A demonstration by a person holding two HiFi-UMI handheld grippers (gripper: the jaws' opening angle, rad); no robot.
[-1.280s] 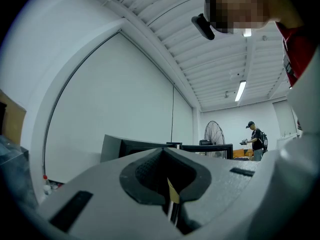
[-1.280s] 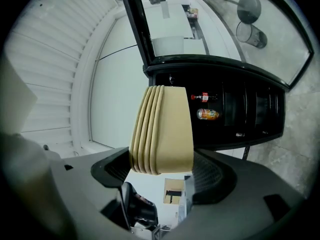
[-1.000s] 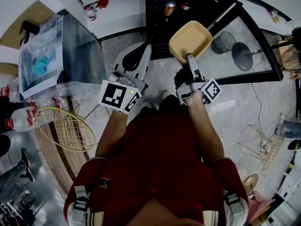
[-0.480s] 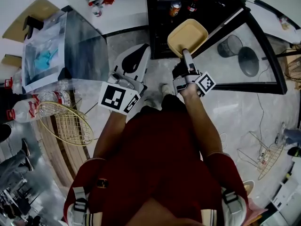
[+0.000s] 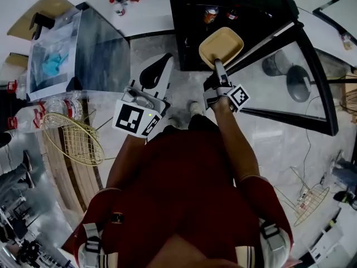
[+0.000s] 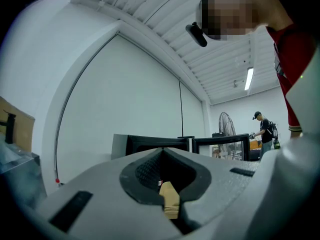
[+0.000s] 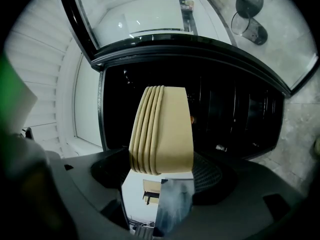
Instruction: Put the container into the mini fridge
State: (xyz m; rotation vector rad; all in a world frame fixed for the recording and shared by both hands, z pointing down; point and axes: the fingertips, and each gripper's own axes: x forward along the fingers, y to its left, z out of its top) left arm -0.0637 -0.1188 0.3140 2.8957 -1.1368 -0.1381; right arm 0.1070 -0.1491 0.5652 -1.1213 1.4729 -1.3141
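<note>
A tan shallow container (image 5: 221, 46) hangs at the mouth of the open black mini fridge (image 5: 189, 32). My right gripper (image 5: 217, 67) is shut on its near rim. In the right gripper view the container (image 7: 161, 131) sticks up from between the jaws of the right gripper (image 7: 162, 173), with the dark fridge interior (image 7: 235, 114) behind it. The fridge's glass door (image 5: 290, 66) stands swung open to the right. My left gripper (image 5: 159, 68) is held lower and left of the fridge. Its jaws are together in the left gripper view (image 6: 162, 184), and nothing is held.
Two cans (image 5: 211, 14) stand inside the fridge. A glass-topped case (image 5: 83, 49) is at the left, with a wire basket (image 5: 72, 141) and plastic bottles (image 5: 33, 113) below it. A bin (image 5: 273, 63) shows through the door glass. A person (image 6: 262, 129) stands far off.
My right gripper has carried the container up towards the fridge opening. The left gripper has stayed roughly where it was.
</note>
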